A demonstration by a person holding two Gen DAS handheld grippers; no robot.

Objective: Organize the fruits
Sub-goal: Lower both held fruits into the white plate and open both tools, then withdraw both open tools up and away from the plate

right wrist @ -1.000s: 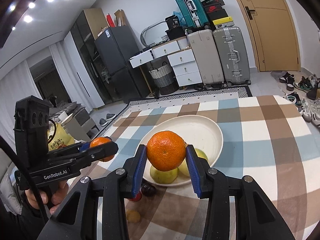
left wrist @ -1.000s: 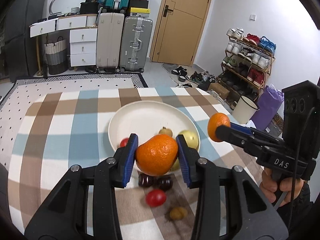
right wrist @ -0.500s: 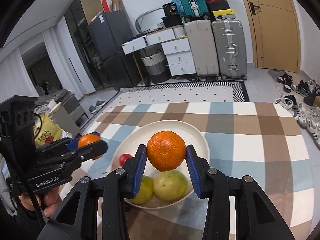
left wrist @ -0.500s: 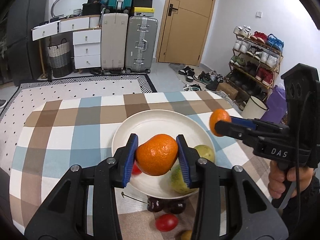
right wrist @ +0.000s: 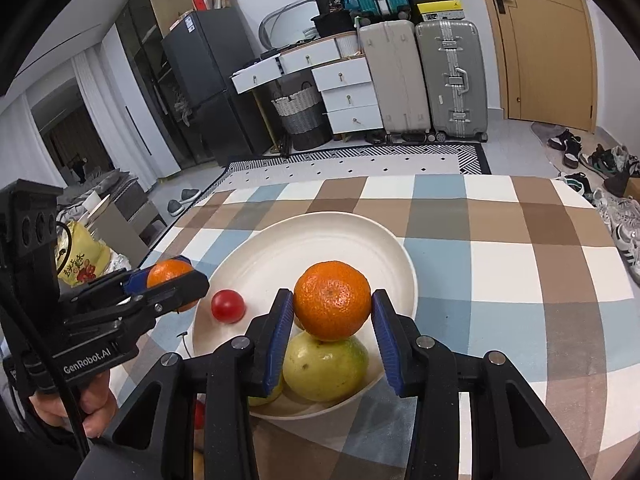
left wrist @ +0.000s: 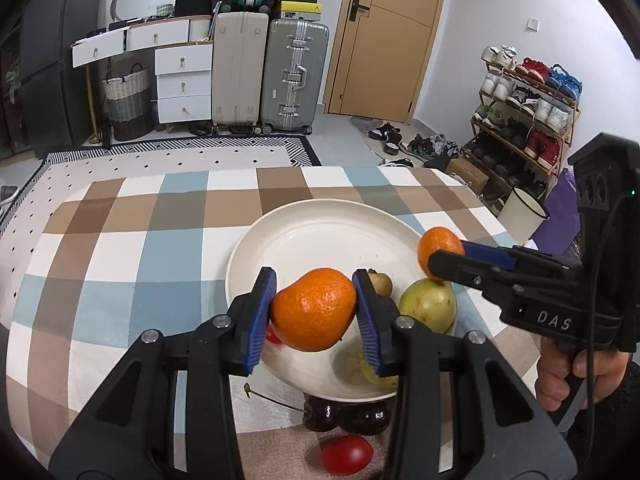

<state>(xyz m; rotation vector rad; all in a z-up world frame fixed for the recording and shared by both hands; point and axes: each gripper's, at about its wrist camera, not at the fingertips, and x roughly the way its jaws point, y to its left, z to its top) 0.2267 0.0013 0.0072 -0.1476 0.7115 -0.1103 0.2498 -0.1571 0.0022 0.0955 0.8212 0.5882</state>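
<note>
Both grippers have advanced over the white plate [left wrist: 320,216], the left gripper [left wrist: 316,312] and right gripper [right wrist: 332,320] each clamping an orange (firm, squashable, best held across its middle) above it.

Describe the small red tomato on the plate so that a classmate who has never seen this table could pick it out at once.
Find the checked tablecloth, then the big white plate on it. The small red tomato lies alone on the plate's left side in the right wrist view, apart from the yellow-green fruits; it is the plate's only red, glossy fruit.
</note>
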